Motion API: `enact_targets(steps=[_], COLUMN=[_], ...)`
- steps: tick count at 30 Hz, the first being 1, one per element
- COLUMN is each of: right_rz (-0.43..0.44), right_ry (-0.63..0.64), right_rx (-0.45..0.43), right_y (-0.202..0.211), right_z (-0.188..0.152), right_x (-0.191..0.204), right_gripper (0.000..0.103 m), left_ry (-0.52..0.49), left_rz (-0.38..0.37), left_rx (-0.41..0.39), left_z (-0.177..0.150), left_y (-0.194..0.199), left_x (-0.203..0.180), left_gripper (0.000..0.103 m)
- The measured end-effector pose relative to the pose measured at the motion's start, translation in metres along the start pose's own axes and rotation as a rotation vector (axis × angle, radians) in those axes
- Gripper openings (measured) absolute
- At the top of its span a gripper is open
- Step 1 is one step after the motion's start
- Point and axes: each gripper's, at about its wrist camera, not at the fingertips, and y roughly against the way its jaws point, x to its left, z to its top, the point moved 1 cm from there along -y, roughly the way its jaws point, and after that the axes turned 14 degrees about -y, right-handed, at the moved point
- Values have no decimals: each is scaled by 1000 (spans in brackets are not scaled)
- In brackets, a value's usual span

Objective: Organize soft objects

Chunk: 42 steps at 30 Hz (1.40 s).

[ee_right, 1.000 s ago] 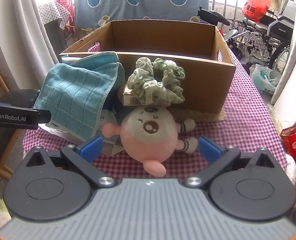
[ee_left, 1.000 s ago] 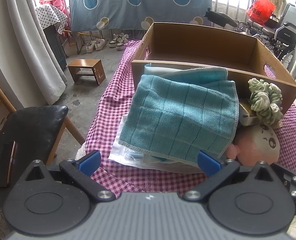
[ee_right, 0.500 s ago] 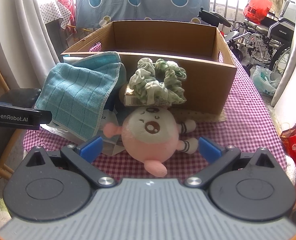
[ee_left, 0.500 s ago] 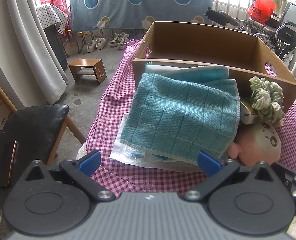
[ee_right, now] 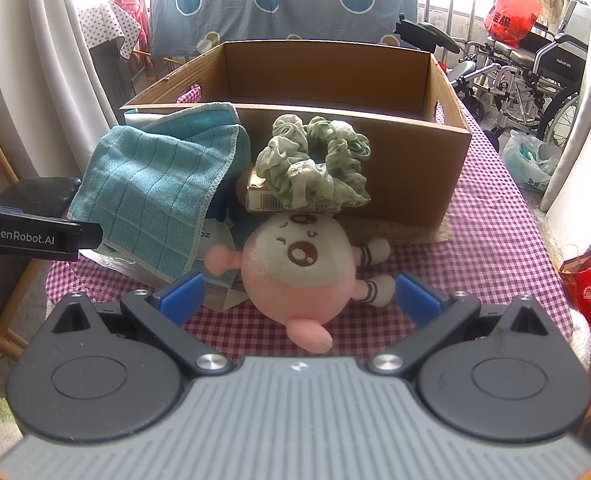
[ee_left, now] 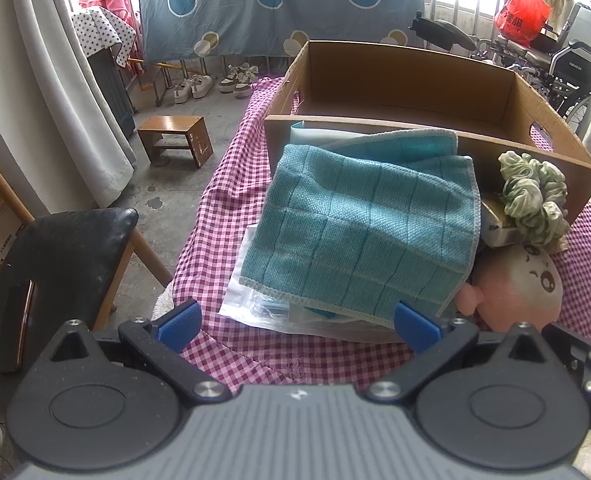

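Note:
A teal checked cloth [ee_left: 359,232] [ee_right: 151,192] lies draped over plastic packets in front of an open cardboard box [ee_left: 399,92] [ee_right: 407,160]. My left gripper [ee_left: 297,326] stands open just short of the cloth's near hem. A pink and white plush doll [ee_right: 299,268] [ee_left: 519,284] lies on the checked tablecloth, and my right gripper [ee_right: 299,300] is open with its blue fingers either side of the doll. A green scrunchie [ee_right: 315,160] [ee_left: 535,196] rests on a small carton against the box wall.
The red-and-white checked table [ee_right: 491,240] ends at the left, where a black chair seat [ee_left: 63,256] with a phone stands. A wooden stool [ee_left: 175,140] and shoes are on the floor. A wheelchair [ee_right: 535,76] and bags stand to the right.
Both grippers have crept slightly forward toward the pile, so the cloth and the doll look a little closer. Both stay open and nothing on the table has moved.

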Motion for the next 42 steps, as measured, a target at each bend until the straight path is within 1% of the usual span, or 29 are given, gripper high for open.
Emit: enact_targets(steps=[26,32,35,37,40,42], right_rz=[0,6,34,75,174,263], right_ry=[-14,-26,-23,-1,55,101], right_rx=[4,-12,-70,-137,-252,-289], right_y=[-2,-4,1,8,23,28], right_z=[0,1,10,21,44,62], right_x=[-5,-9,-14,-17,-14,-6], right_gripper=[102,102,102,102,102,102], left_ry=[-1,-1,12,30,34,41], left_rz=[0,-10,-46,-79,-134,-183], left_rx=[6,9,-25,-77,-196,-267], left_z=[-1,-1,-1,-2,-3,-4], left_y=[-1,-4,-2,2,12,16], left_x=[0,0,4,8,15,20], left_gripper=[103,103,103,103,102,99])
